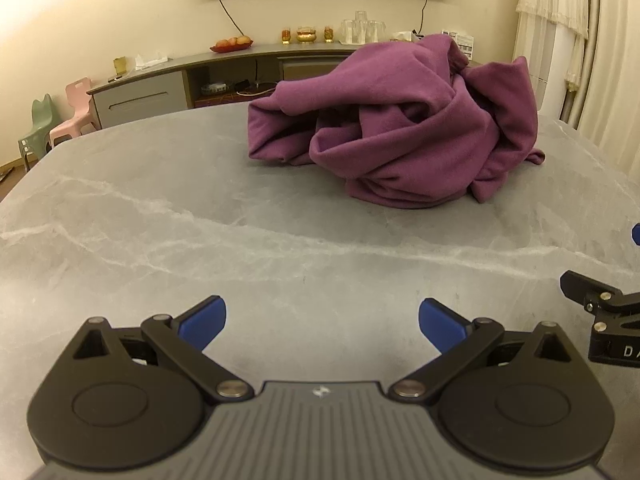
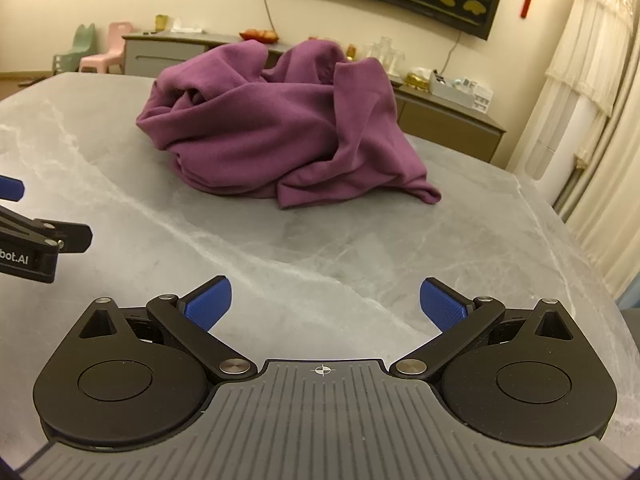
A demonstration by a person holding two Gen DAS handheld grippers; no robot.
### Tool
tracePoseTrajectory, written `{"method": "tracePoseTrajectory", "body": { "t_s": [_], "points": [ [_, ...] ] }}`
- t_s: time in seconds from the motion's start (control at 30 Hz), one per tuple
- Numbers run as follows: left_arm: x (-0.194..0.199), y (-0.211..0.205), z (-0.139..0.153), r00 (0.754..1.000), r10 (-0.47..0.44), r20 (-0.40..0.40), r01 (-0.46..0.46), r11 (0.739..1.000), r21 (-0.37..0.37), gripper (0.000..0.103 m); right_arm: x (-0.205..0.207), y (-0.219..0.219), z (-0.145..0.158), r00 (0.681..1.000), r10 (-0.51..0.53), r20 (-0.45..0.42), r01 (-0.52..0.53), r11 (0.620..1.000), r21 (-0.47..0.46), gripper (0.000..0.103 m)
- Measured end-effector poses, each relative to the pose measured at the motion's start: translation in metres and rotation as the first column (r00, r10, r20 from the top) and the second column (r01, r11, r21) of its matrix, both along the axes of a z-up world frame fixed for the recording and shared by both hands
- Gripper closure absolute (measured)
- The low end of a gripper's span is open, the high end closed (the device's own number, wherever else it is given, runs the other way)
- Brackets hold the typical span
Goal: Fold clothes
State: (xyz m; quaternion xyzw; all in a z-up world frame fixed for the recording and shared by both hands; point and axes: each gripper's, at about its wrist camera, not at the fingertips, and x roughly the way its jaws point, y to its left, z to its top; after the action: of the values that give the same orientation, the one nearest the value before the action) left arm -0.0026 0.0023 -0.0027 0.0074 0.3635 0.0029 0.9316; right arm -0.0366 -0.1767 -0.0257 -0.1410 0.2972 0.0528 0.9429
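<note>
**Both grippers wide, garment untouched**

Grey marble table [image 1: 160,208] fills both views, bare stone all round the fingers; its far edge runs behind the cloth, right edge falls away beyond the right gripper's right finger. Purple garment [image 1: 400,128] sits crumpled in a heap (no flat panel showing), well ahead of both fingertip pairs, nothing between. Left gripper [image 1: 322,326] jaws spread fully, holding nothing, over bare table. Right gripper [image 2: 325,306] same: fully apart, empty, just beside the left one.
</note>
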Motion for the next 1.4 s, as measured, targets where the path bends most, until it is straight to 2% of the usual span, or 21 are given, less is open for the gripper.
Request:
{"method": "tracePoseTrajectory", "body": {
  "t_s": [0.53, 0.93, 1.07, 1.23, 1.4],
  "points": [
    [0.004, -0.003, -0.004, 0.997, -0.036, -0.066, 0.034, 0.999, -0.028, 0.0, -0.001, 0.001, -0.001, 1.0, 0.003, 0.006, -0.003, 1.0, -0.004, 0.002],
    [0.002, -0.002, -0.006, 0.996, -0.049, -0.075, 0.045, 0.997, -0.057, 0.0, -0.002, 0.0, -0.001, 1.0, 0.005, 0.013, -0.005, 1.0, 0.001, 0.002],
    [-0.001, -0.008, -0.005, 0.994, -0.081, -0.068, 0.078, 0.996, -0.048, 0.0, -0.002, 0.0, -0.002, 1.0, 0.005, 0.012, -0.005, 1.0, -0.001, 0.002],
    [-0.004, -0.017, -0.005, 0.994, -0.097, -0.055, 0.097, 0.995, 0.004, 0.0, -0.003, 0.0, -0.003, 1.0, 0.004, 0.012, -0.004, 1.0, -0.003, 0.002],
    [-0.003, -0.02, -0.009, 0.992, -0.1, -0.071, 0.102, 0.994, 0.026, 0.0, -0.002, 0.0, -0.004, 1.0, 0.004, 0.009, -0.004, 1.0, -0.005, 0.002]
  ]
}}
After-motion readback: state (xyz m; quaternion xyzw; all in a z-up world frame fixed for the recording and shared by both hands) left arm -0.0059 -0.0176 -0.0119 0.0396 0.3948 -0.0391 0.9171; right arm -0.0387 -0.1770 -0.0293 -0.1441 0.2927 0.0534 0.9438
